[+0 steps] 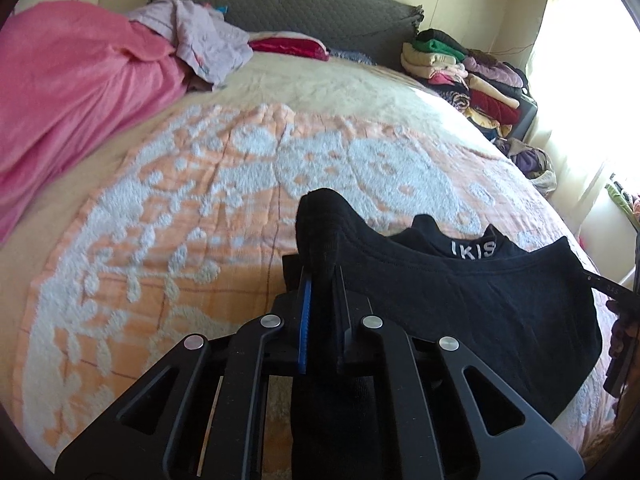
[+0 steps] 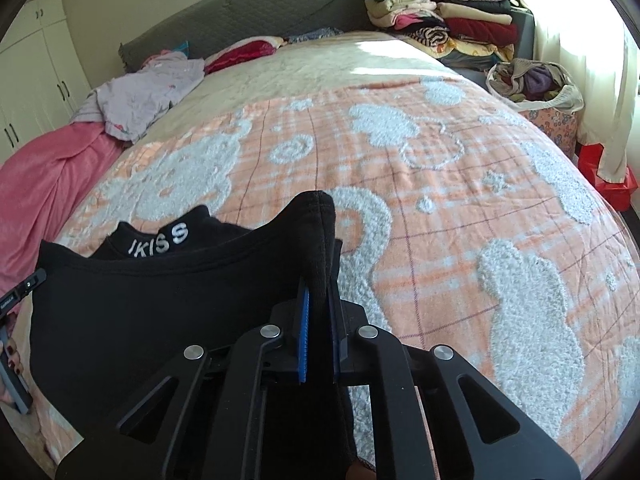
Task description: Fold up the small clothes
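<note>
Over the bed [image 1: 200, 208]: I hold the black garment [image 1: 460, 304] stretched above it.
Left hand-held gripper [image 1: 320, 276]: pinching one shoulder corner.
Right hand-held gripper [image 2: 318, 300]: pinching the other.
Progress: no fold yet, I judge.

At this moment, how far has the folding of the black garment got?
Early stage. Done: both tongs have pinched it, the left tongs on one top corner and the right tongs on the other. In hand: the black garment hangs stretched between them over the orange blanket, white lettering at its neck showing. Left: no fold is visible yet, so all the folding remains. Stacked clothes sit by the headboard.
</note>
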Available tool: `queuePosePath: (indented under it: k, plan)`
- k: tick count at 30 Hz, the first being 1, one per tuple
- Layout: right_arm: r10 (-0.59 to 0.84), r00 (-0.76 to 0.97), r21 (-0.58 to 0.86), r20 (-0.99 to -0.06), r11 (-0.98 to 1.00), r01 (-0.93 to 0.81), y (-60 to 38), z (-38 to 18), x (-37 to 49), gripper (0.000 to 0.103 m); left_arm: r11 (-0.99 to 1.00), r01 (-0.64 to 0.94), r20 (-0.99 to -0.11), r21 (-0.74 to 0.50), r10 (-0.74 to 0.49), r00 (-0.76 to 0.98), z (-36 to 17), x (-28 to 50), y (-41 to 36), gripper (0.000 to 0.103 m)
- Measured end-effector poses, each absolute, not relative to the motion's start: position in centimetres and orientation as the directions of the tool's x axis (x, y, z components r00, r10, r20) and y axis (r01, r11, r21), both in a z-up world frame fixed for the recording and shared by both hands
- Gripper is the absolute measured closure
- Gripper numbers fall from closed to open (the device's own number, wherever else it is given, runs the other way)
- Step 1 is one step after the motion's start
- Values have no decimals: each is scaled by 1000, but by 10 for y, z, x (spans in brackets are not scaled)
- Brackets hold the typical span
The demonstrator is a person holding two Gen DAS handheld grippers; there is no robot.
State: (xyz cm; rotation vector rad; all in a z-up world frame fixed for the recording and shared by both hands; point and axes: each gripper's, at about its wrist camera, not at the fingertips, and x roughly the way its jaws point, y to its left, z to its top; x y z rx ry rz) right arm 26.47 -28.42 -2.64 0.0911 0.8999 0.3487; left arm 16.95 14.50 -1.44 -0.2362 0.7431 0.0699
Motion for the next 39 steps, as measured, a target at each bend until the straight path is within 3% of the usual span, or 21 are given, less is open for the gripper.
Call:
queuePosePath:
  k: [9, 18, 28, 34, 39]
  plan:
    - [229, 545, 101, -807, 962, -255, -270, -49, 272, 95, 969, -203, -750, -142, 29, 661, -44, 180, 148, 99]
    - [177, 551, 53, -815, 971, -234, -271, -55, 267, 83, 977, -193, -767, -93, 54, 640, -45, 171, 138, 94]
    - [202, 553, 114, -809, 975, -189, -287, -43, 251, 57, 983, -168, -774, -70, 53, 631, -41, 161, 129, 77]
    - [219, 581, 117, -784, 971, -209, -286, -27, 232, 46, 989, -140, -771, -53, 48, 636, -34, 152, 121, 63]
    - [269, 583, 167, -767, 960, -224, -286, -21, 208, 46, 991, -116, -759, -61, 30, 650, -24, 142, 116, 58]
